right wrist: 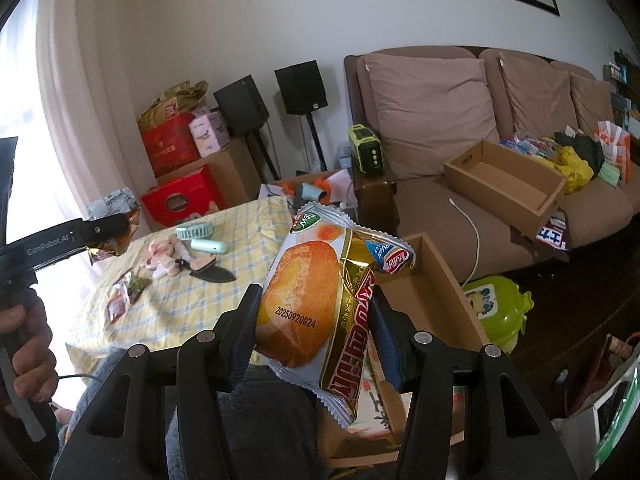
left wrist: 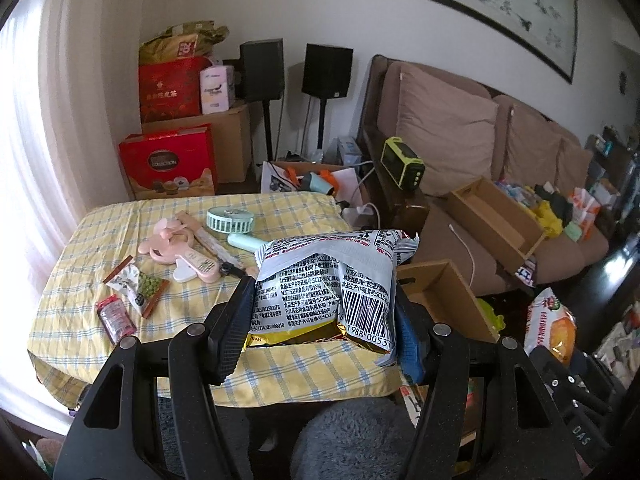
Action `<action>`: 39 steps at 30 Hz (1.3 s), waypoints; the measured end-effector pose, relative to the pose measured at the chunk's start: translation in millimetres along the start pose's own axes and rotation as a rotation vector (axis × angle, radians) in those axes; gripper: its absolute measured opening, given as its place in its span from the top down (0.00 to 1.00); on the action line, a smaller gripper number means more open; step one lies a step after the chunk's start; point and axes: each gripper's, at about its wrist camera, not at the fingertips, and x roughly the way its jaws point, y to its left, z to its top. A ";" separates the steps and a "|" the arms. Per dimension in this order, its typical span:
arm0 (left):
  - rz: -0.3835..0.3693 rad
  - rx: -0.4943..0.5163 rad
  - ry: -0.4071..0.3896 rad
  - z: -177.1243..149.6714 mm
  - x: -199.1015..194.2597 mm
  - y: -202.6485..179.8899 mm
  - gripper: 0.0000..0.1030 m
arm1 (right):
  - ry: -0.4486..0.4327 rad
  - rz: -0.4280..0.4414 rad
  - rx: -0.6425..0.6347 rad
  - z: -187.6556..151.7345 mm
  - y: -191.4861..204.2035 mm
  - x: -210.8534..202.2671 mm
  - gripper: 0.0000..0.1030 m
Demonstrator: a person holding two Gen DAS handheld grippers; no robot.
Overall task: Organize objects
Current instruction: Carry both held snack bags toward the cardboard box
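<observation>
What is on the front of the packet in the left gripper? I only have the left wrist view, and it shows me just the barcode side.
Observer: Its front stays hidden in the right wrist view too; the left gripper shows there from the side, with only a gold corner of the grey snack packet visible.
Operator: Is the right gripper holding anything?
Observer: Yes, the right gripper is shut on a cake packet printed with a golden bun.
Operator: Is the cardboard box beside the table empty?
Observer: No. The right wrist view shows printed packaging lying in the cardboard box.
</observation>
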 end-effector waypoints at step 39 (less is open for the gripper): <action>-0.068 0.087 0.012 6.7 26.8 -56.8 0.42 | 0.055 -0.025 0.095 -5.7 -32.8 10.8 0.48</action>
